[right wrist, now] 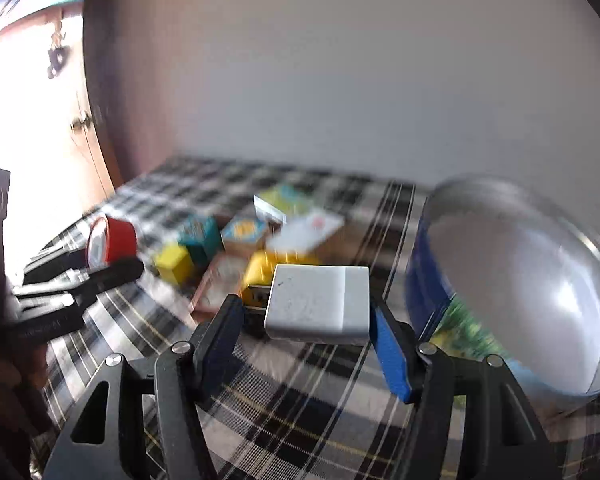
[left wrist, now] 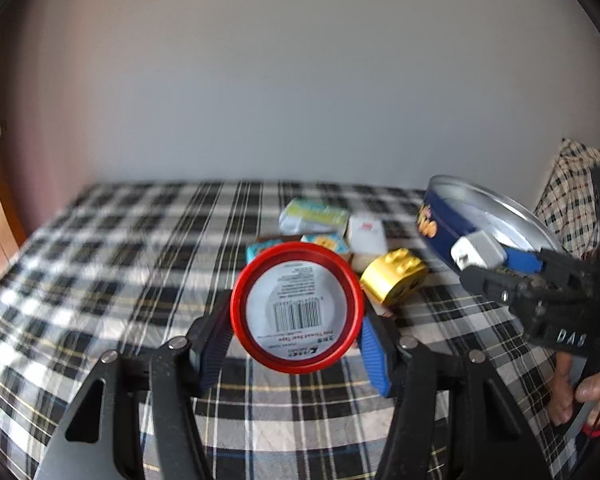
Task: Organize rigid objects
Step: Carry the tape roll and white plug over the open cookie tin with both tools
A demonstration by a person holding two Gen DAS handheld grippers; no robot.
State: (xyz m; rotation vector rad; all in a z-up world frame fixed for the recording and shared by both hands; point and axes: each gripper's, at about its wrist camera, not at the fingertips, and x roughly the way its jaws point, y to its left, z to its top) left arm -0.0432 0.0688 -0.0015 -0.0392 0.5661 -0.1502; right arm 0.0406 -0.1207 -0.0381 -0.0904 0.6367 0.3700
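Note:
My left gripper [left wrist: 296,344] is shut on a red round tape case [left wrist: 296,306] with a white barcode label, held up off the plaid bed; it also shows in the right wrist view as the red case [right wrist: 114,244]. My right gripper [right wrist: 306,340] is shut on a white rectangular block [right wrist: 318,304]. In the left wrist view that block [left wrist: 478,254] hangs over the rim of a blue round tin [left wrist: 440,236], which stands tilted with its silver inside facing the camera. The tin [right wrist: 540,280] fills the right side of the right wrist view.
A pile of small things lies mid-bed: a yellow studded block [left wrist: 394,276], a white box [left wrist: 366,234], a green-white packet [left wrist: 314,216], teal boxes [right wrist: 200,236] and a yellow cube [right wrist: 174,262]. A plain wall stands behind, a plaid pillow [left wrist: 572,184] at right. A hand [left wrist: 580,392] grips the right tool.

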